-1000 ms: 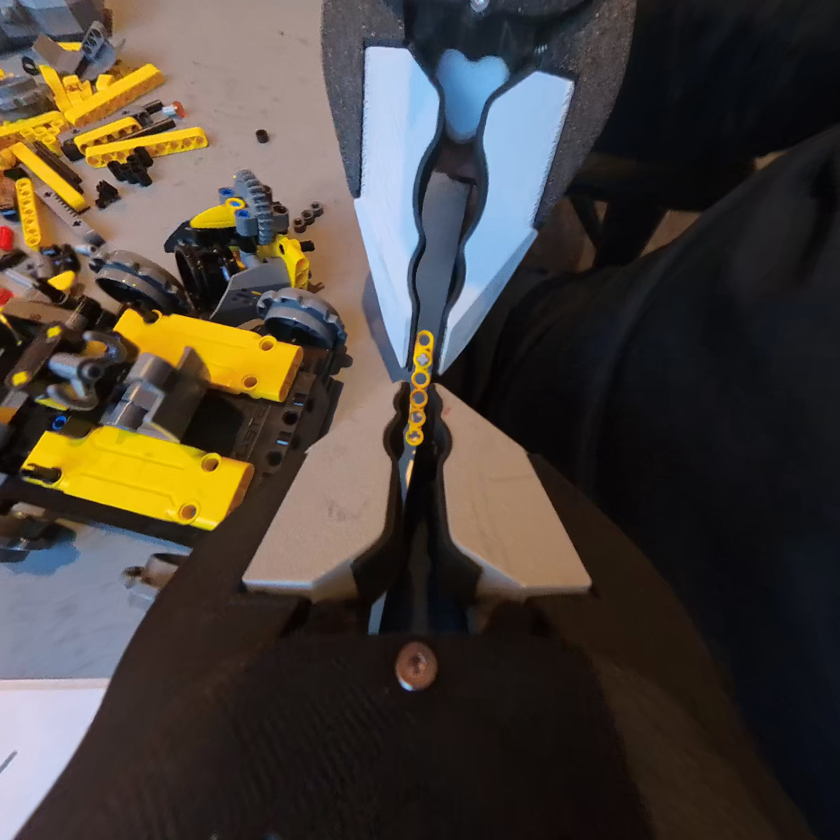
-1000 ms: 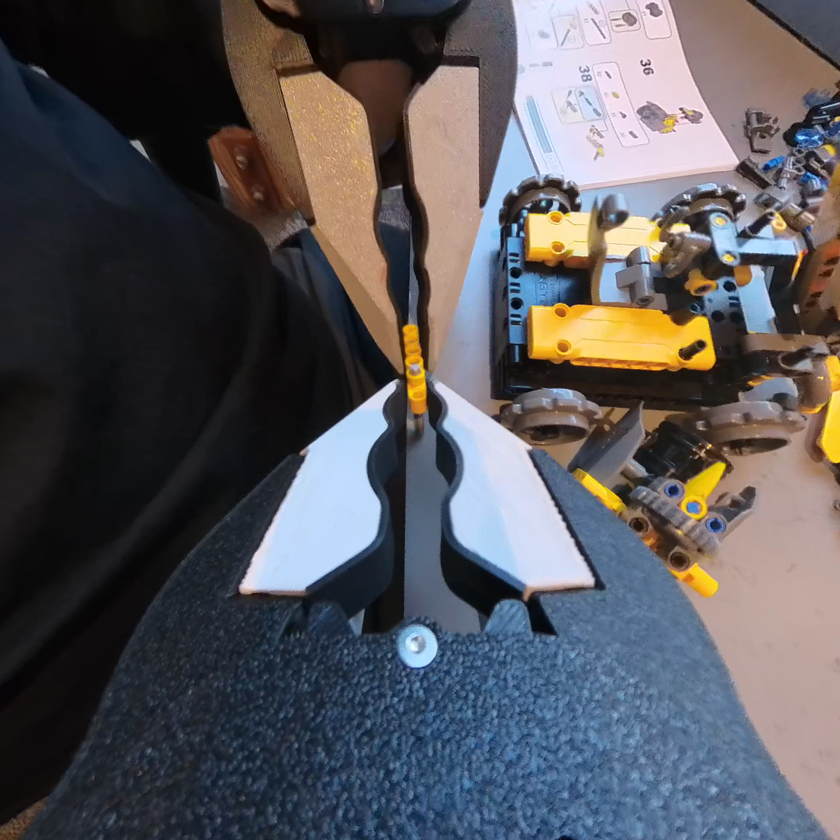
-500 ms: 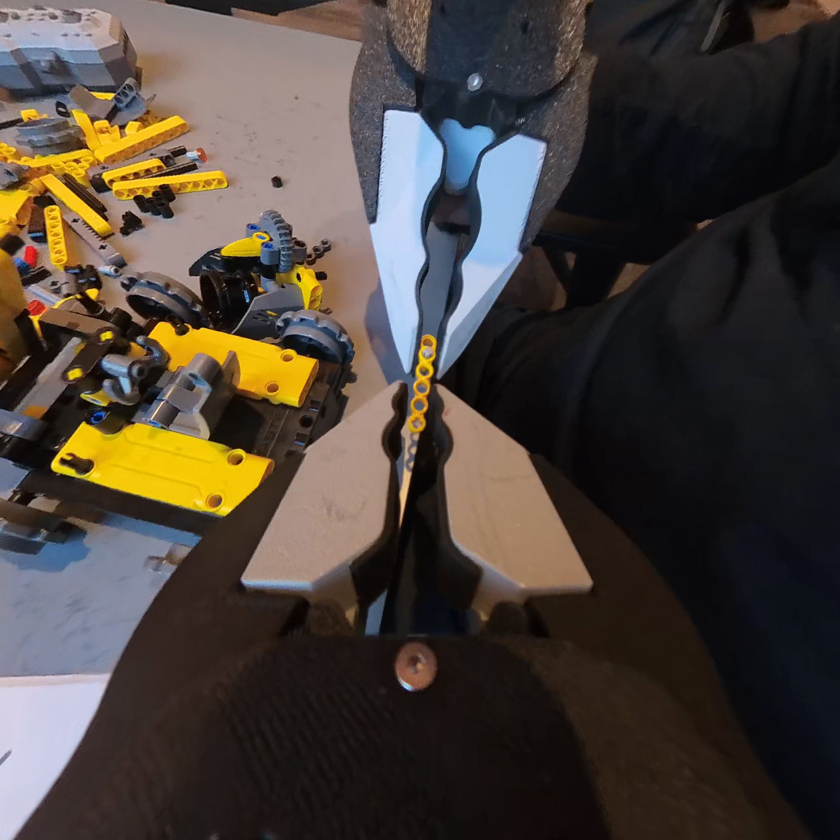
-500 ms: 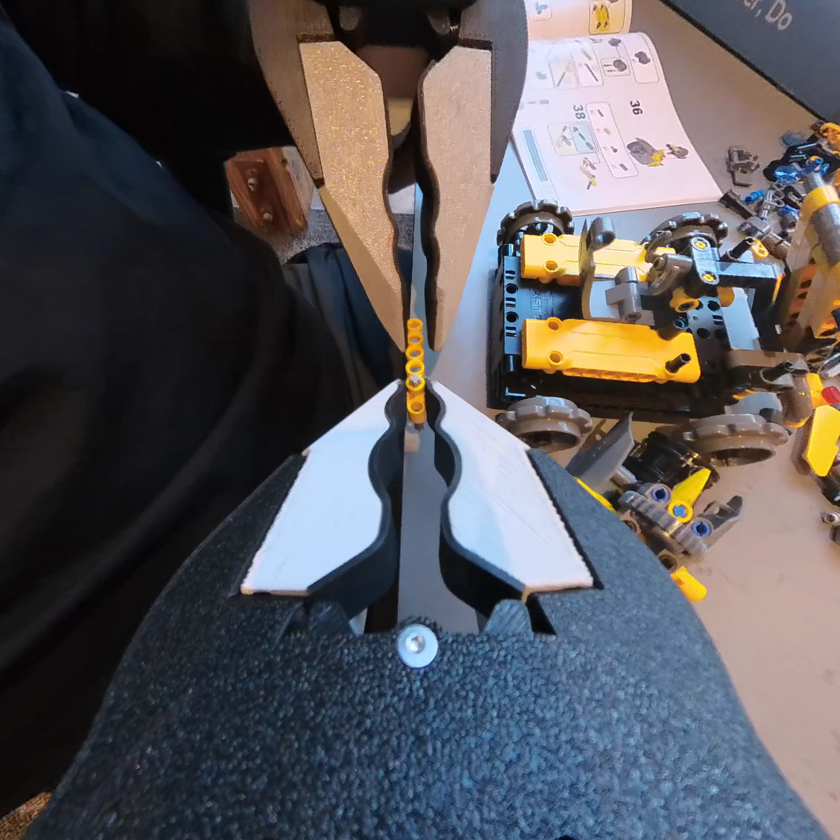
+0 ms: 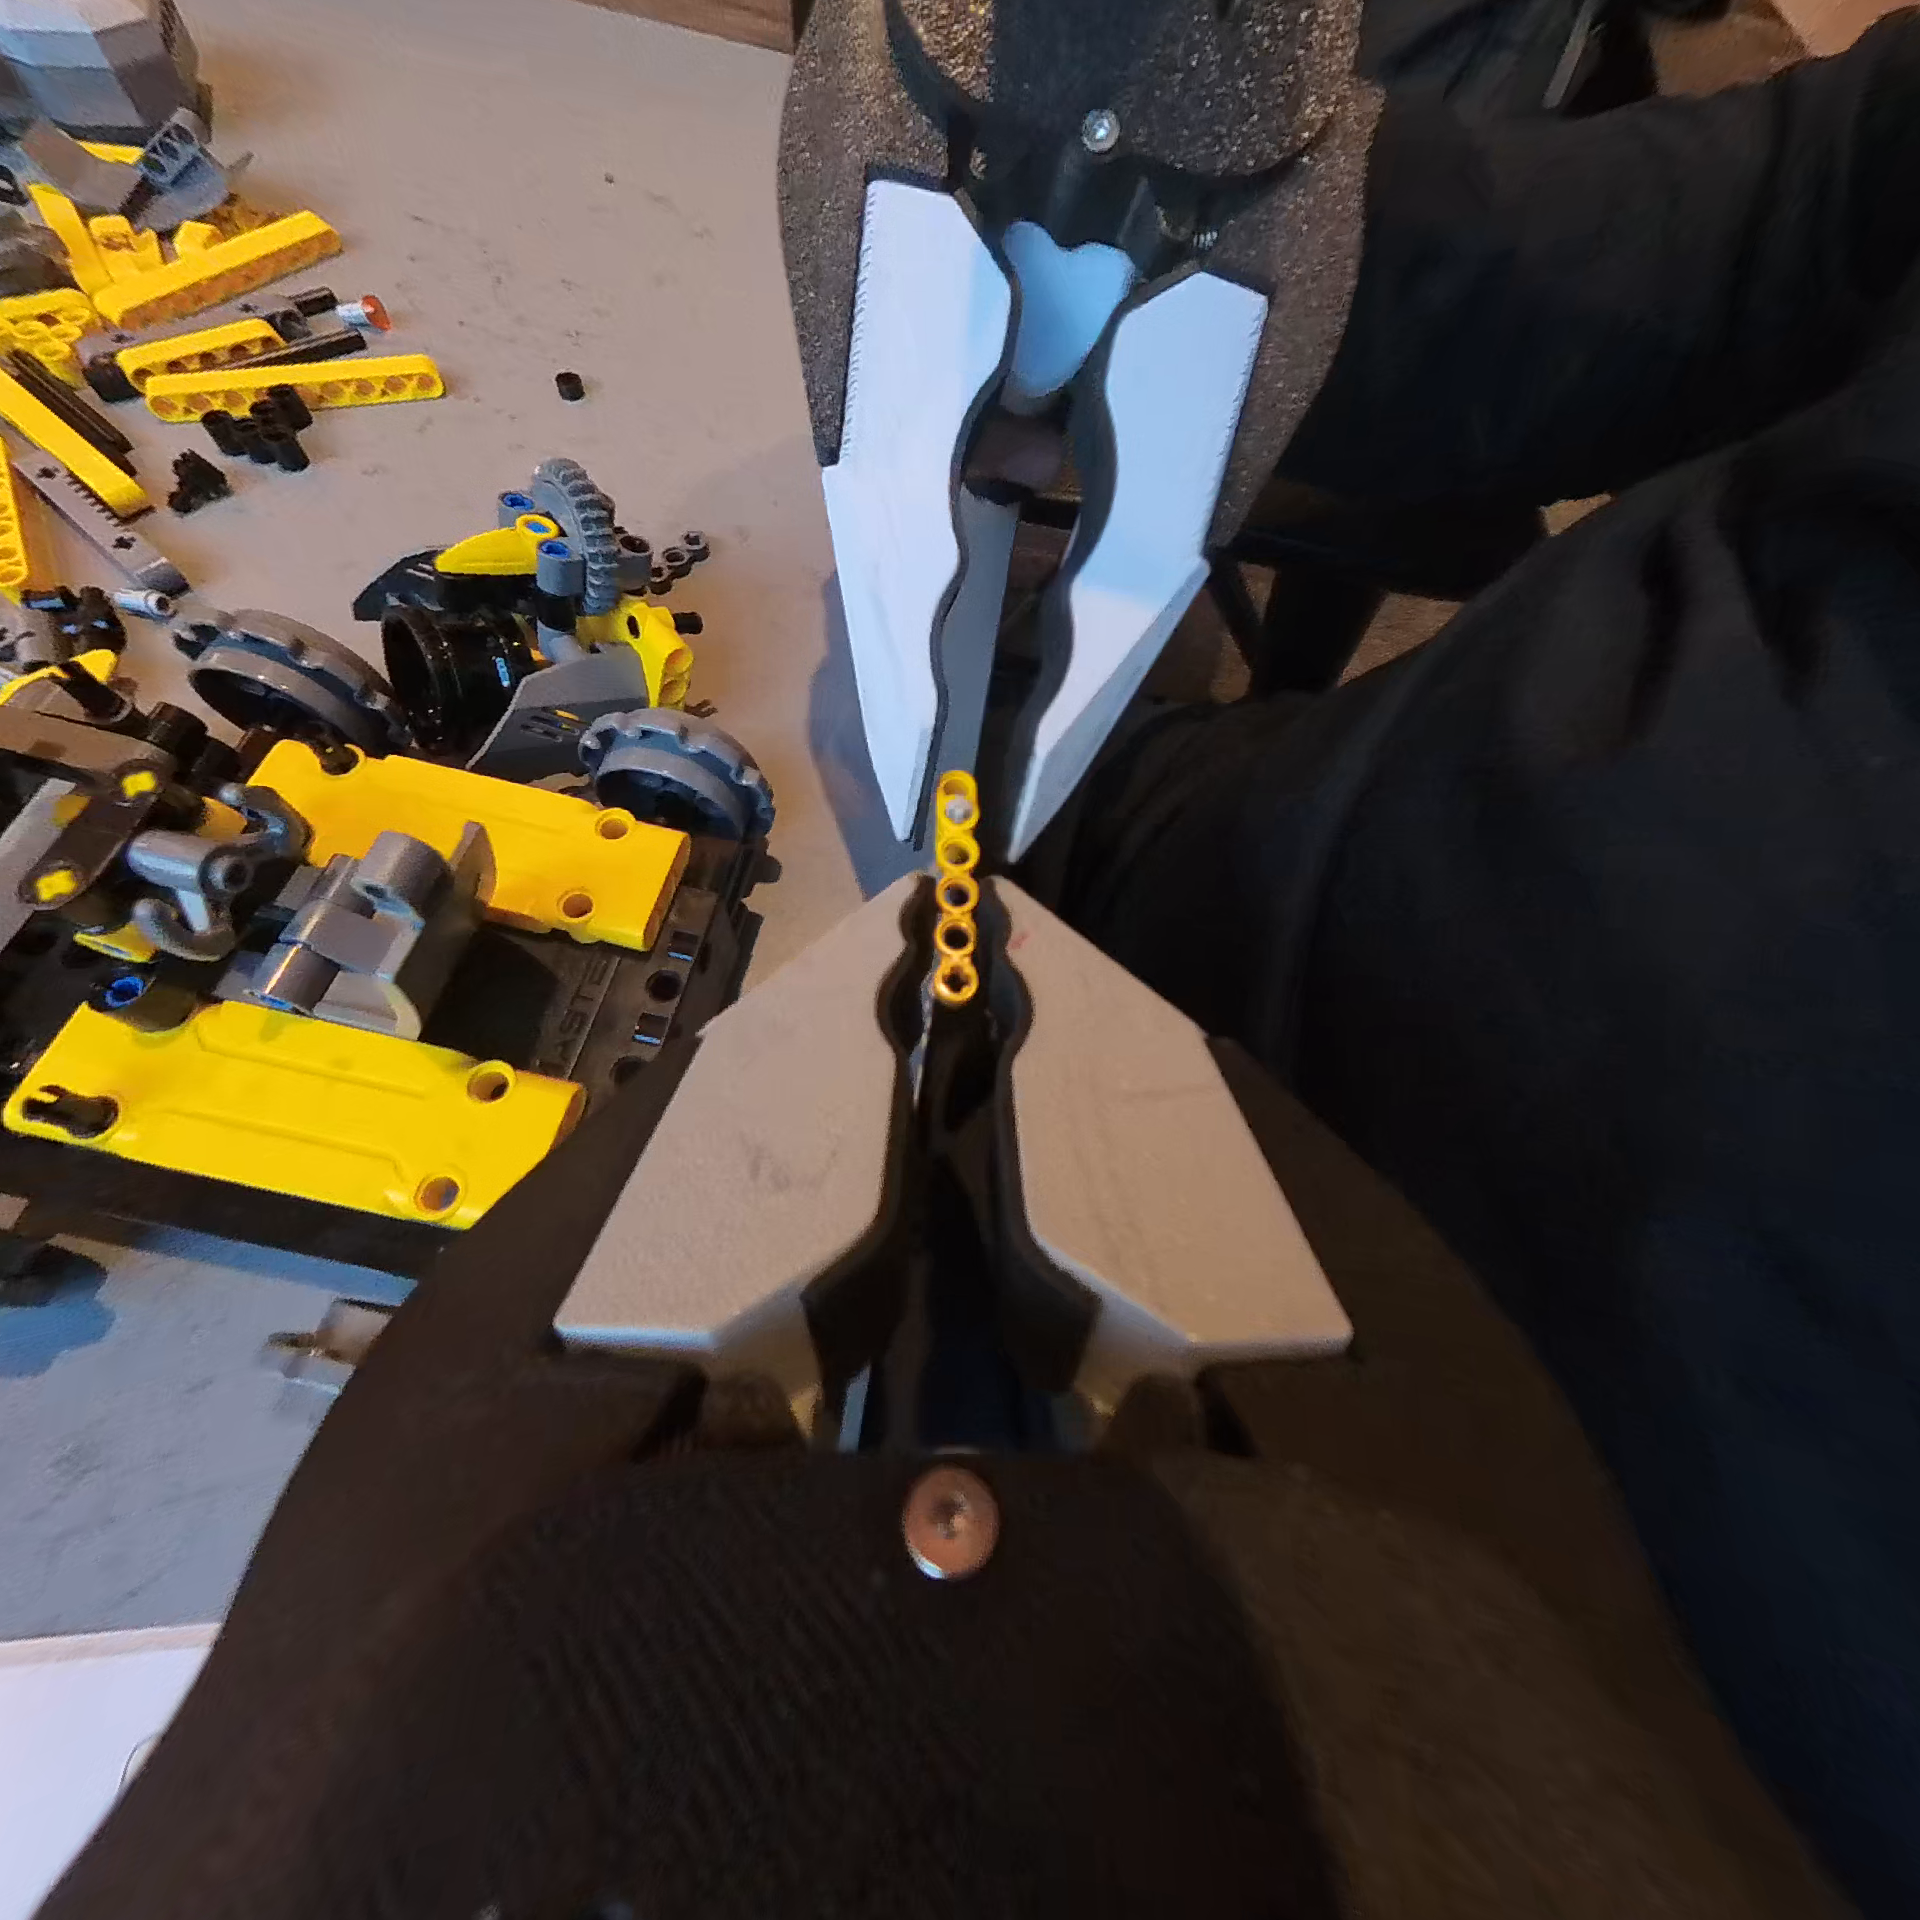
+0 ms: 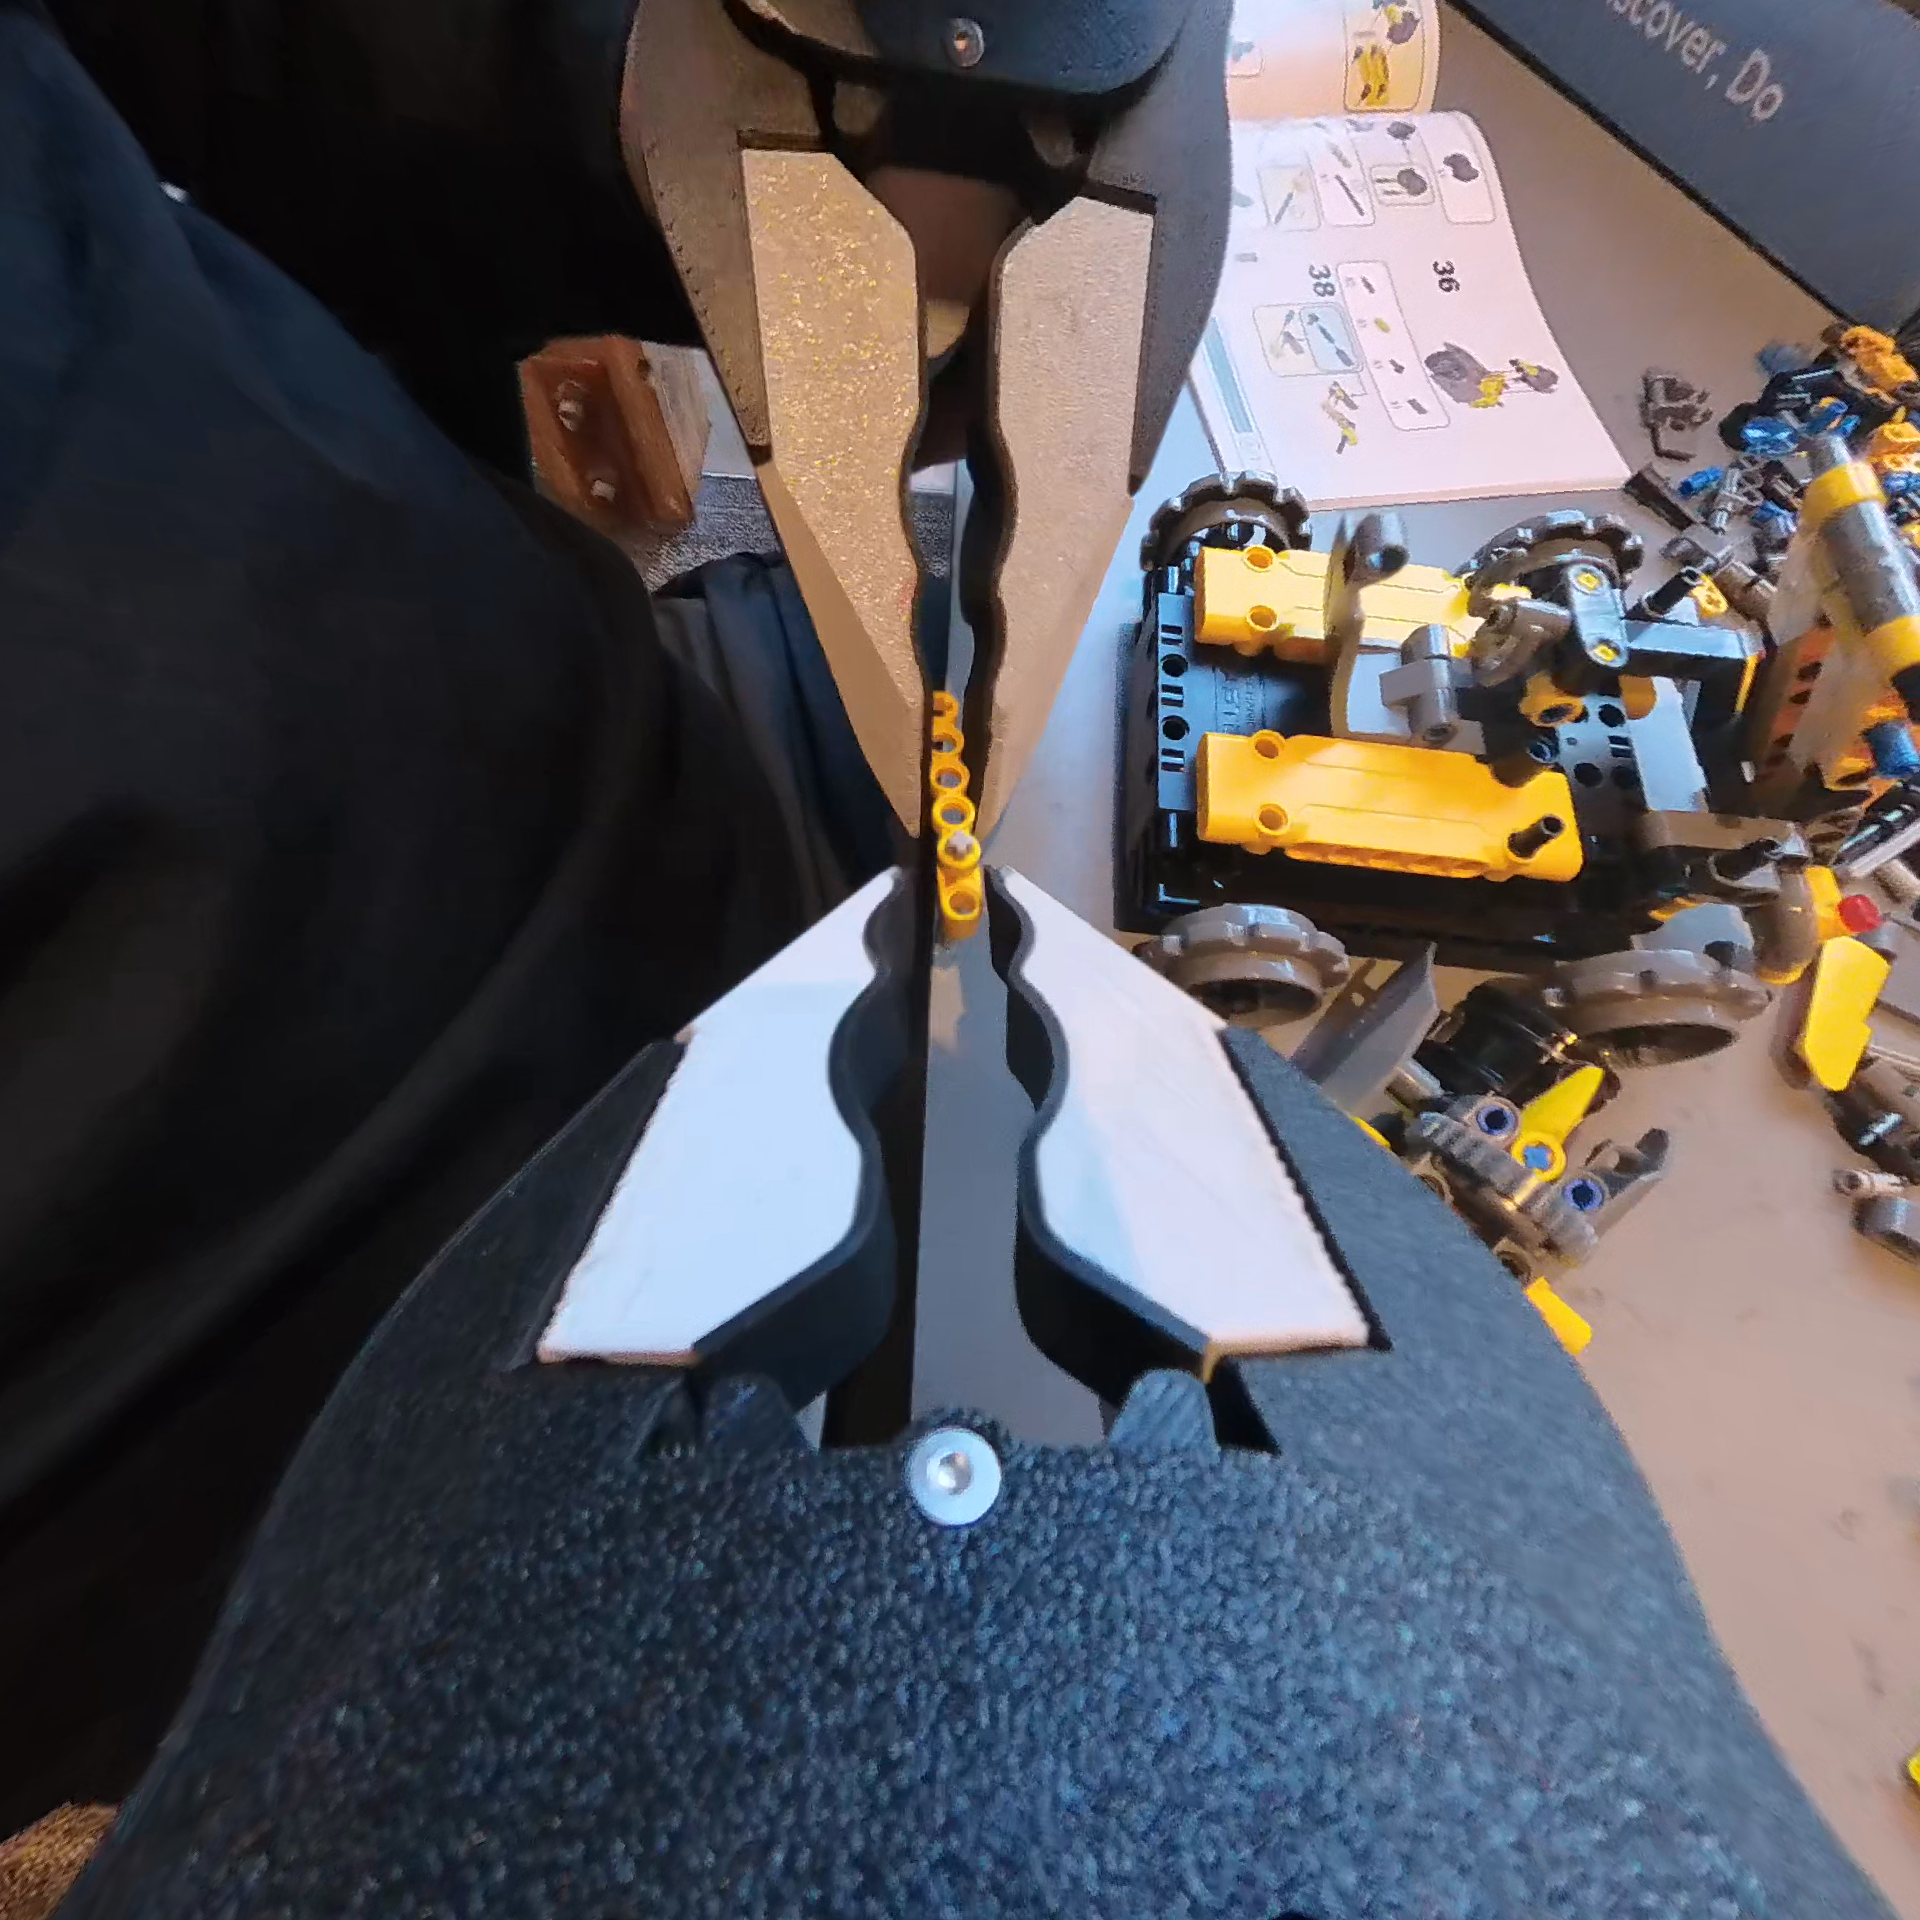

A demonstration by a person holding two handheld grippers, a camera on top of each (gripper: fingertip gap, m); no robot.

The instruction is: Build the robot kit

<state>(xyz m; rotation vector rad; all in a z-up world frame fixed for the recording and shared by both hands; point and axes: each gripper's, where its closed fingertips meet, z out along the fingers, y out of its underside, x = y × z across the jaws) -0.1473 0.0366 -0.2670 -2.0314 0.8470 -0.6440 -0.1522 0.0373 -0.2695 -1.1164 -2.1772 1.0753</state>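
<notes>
1. Tongs first: your left tongs (image 5: 951, 894) are closed on one end of a short yellow plastic beam with a row of round holes (image 5: 956, 894).
2. Your right tongs (image 6: 951, 883) face them tip to tip with the fingers slightly parted around the beam's other end; you cannot tell whether they grip it.
3. The beam hangs in the air just off the bench (image 5: 582, 187) edge, over dark clothing.
4. Near that edge sits a yellow-and-black toy-brick vehicle chassis with grey toothed wheels (image 6: 1382, 790); an open instruction booklet (image 6: 1392, 312) lies behind it.

Short yellow holed beam (image 5: 955, 889) pinched lengthwise in left hand-held gripper (image 5: 954, 940)
</notes>
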